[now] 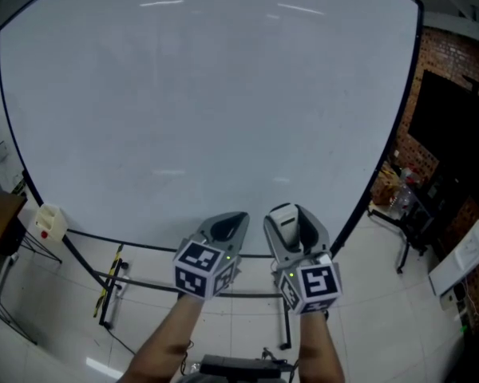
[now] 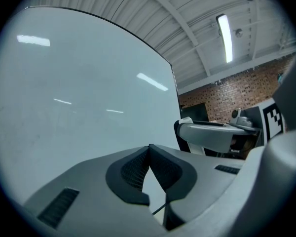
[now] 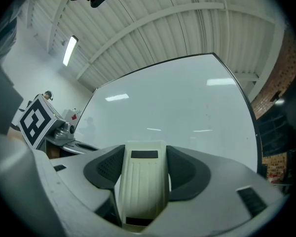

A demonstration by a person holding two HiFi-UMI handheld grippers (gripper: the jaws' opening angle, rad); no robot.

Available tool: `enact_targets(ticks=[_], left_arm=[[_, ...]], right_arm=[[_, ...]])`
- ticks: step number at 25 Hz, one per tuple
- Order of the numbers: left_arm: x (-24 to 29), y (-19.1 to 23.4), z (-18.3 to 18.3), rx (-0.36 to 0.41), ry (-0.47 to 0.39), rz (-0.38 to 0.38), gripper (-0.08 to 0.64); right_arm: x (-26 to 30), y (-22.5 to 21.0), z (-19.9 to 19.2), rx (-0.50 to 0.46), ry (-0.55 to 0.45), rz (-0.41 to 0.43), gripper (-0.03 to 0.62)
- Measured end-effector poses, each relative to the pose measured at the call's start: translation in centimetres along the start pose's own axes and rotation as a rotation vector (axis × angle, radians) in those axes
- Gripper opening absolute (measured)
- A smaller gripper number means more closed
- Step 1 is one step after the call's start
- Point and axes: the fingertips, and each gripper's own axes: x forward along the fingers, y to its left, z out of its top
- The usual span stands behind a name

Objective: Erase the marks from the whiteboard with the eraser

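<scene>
Grey left claw (image 1: 231,223), grey right claw (image 1: 292,216), black pads (image 2: 132,170), marker cubes (image 1: 200,269)

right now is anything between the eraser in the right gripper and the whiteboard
Nothing visible. The right gripper holds the eraser facing the whiteboard, with only open air between them. The left gripper sits beside it, not in the path.

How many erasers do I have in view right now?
1: the eraser is clamped in the right gripper, in front of the whiteboard. The left gripper is shut and empty. Others may be hidden.

Open room fronts the whiteboard (image 1: 207,94) (stand legs (image 1: 112,282) crowd below).
</scene>
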Motion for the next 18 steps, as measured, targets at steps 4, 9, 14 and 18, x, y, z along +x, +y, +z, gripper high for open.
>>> enact_targets(ticks=[4,9,14,18], left_arm=[[0.2,0.0,0.1,0.001,-0.002,-0.005,-0.008],[0.5,-0.6,0.7,0.008,-0.011,-0.01,-0.008],[0.8,-0.9,1.0,0.02,-0.021,-0.008,-0.008],[0.9,-0.9,1.2,0.02,-0.024,-0.012,-0.008]], right_arm=[[0.1,-0.2,0.2,0.003,-0.002,0.002,0.262],[-0.2,-0.9,0.5,0.015,-0.016,0.008,0.262],[-0.5,-1.3,0.8,0.015,-0.017,0.015,0.262],[-0.3,-1.4,0.8,0.018,-0.017,0.015,0.262]])
